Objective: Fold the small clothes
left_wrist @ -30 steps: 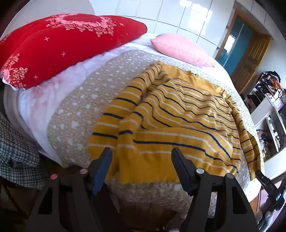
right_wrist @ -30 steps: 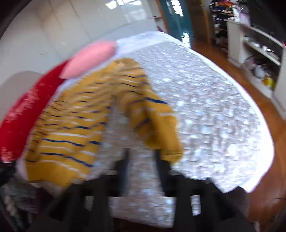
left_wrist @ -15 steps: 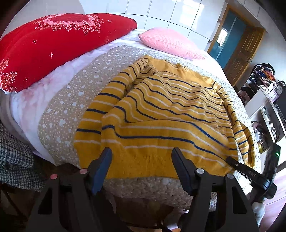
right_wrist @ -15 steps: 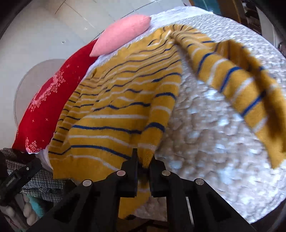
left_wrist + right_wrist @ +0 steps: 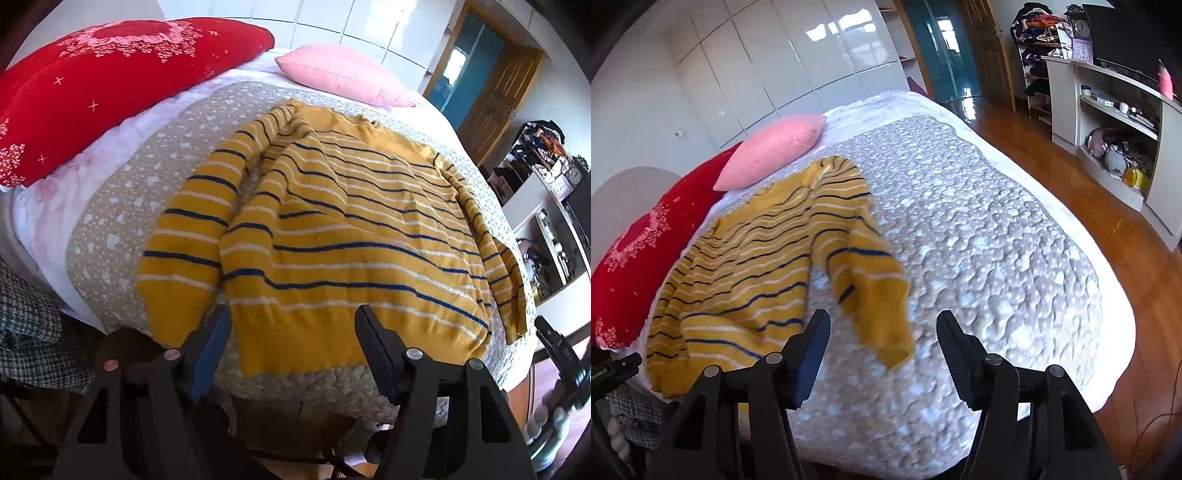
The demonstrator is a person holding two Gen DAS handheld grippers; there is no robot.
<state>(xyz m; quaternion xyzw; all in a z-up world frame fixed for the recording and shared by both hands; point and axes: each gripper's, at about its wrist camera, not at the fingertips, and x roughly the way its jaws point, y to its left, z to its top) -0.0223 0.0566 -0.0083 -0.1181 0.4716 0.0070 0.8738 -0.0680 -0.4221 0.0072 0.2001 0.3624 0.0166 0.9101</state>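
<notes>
Glossy white wardrobe doors (image 5: 798, 70) line the wall, beside a teal door (image 5: 942, 51), wooden floor (image 5: 1108, 229) and white shelving (image 5: 1108, 110).

Yellow knit sweater (image 5: 354, 240) with thin navy and white stripes, spread flat and face-up on the bed's quilted, light-patterned cover (image 5: 110, 236), plain yellow hem nearest the foot edge, neckline toward the pillows. Body mostly smooth, with shallow wrinkles running across the upper chest. One sleeve (image 5: 184, 236) lying straight alongside the body on the side of the red pillow, cuff near the edge of the bed. Other sleeve (image 5: 871, 280) angled down from the shoulder along the opposite side, bent partway, cuff turned outward onto the open cover. Seen blurred in the right wrist view, sharp in the left
</notes>
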